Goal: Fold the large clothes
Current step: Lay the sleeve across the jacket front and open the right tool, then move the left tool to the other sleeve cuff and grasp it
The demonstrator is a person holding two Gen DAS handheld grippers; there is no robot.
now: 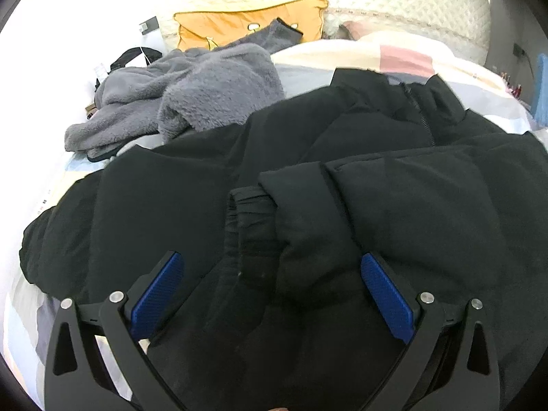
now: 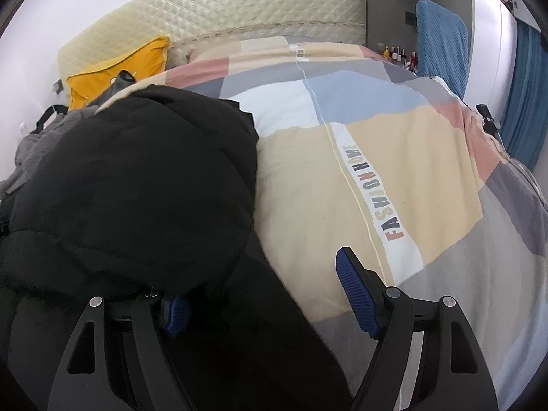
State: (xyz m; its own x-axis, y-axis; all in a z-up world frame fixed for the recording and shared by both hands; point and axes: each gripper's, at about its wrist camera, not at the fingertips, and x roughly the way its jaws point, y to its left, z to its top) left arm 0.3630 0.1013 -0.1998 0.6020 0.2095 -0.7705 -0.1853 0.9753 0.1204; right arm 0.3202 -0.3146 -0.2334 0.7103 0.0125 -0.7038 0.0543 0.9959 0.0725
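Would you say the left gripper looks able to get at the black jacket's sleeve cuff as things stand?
Probably yes: the left gripper is open, and the sleeve cuff of the black jacket lies just ahead, uncovered.

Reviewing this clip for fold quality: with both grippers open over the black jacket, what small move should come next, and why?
Probably close the left gripper on the sleeve cuff lying between its open jaws. The black jacket is spread on the bed, and the right gripper, also open, holds nothing.
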